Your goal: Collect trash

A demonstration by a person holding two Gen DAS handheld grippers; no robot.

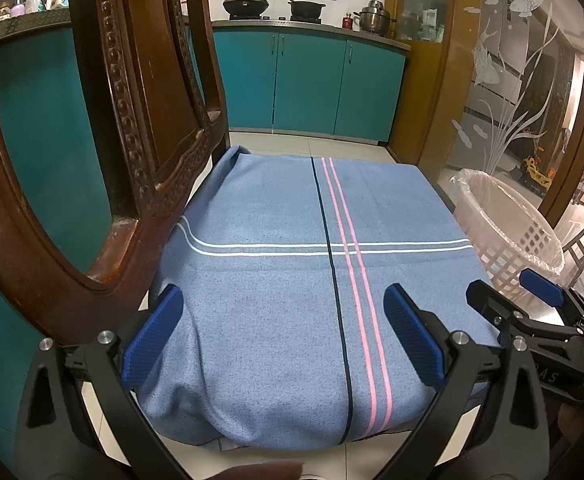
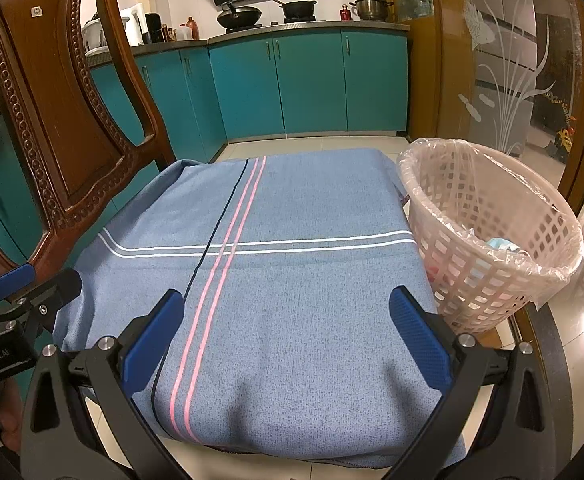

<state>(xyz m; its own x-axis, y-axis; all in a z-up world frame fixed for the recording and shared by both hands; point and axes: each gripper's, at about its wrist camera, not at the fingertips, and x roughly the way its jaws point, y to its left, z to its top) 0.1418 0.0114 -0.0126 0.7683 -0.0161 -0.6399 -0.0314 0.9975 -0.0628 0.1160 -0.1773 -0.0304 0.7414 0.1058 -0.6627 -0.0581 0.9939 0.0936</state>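
A pink plastic basket [image 2: 488,240] lined with a clear bag stands right of a chair seat; pale blue trash [image 2: 502,245] lies inside it. The basket also shows in the left wrist view [image 1: 508,224]. The seat is covered by a blue cloth [image 2: 276,264] with pink and white stripes, also in the left wrist view [image 1: 292,280]; no trash shows on it. My left gripper [image 1: 284,332] is open and empty above the seat's near edge. My right gripper [image 2: 288,336] is open and empty there too, left of the basket. Each gripper shows in the other's view, the right [image 1: 532,300] and the left [image 2: 24,284].
The carved wooden chair back [image 2: 56,112] rises at the left of the seat. Teal kitchen cabinets [image 2: 308,80] with pots on the stove stand behind. A frosted glass door [image 2: 504,60] is at the right. A round glass table edge [image 2: 548,360] curves near the basket.
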